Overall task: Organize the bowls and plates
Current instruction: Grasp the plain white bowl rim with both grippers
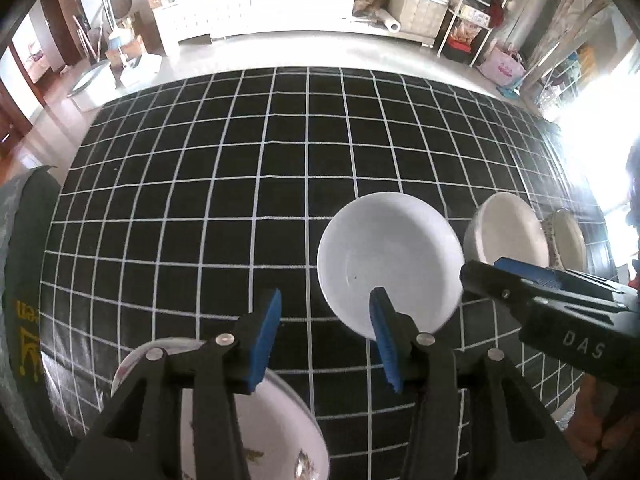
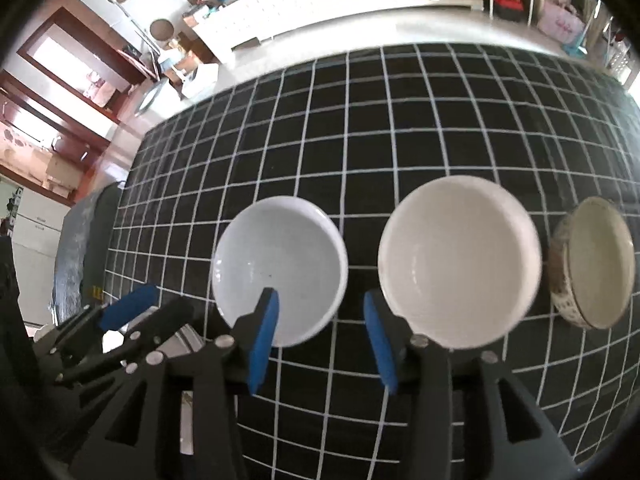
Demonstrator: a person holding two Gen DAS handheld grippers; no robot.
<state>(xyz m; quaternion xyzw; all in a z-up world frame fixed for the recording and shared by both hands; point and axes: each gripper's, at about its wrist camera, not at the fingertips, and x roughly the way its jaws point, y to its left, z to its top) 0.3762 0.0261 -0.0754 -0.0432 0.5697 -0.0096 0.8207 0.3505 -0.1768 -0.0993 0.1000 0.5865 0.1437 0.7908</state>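
Several bowls stand on a black cloth with a white grid (image 1: 192, 168). In the left wrist view a white bowl (image 1: 390, 264) sits mid-right, a cream bowl (image 1: 508, 232) beyond it and a patterned bowl (image 1: 568, 240) at the far right. A flower-printed bowl (image 1: 260, 440) lies under my left gripper (image 1: 326, 294), which is open with only cloth between its blue pads. My right gripper (image 1: 480, 268) reaches in from the right. In the right wrist view my right gripper (image 2: 320, 296) is open over the gap between the white bowl (image 2: 280, 272) and the cream bowl (image 2: 460, 260). The patterned bowl (image 2: 592, 272) stands to their right, and my left gripper (image 2: 160, 304) is at lower left.
Dark fabric with yellow print (image 1: 24, 320) hangs at the table's left edge. Past the table's far edge lie a pale floor, a long white cabinet (image 1: 260, 4) and wire shelves (image 1: 472, 12). The far half of the cloth (image 2: 440, 120) carries no dishes.
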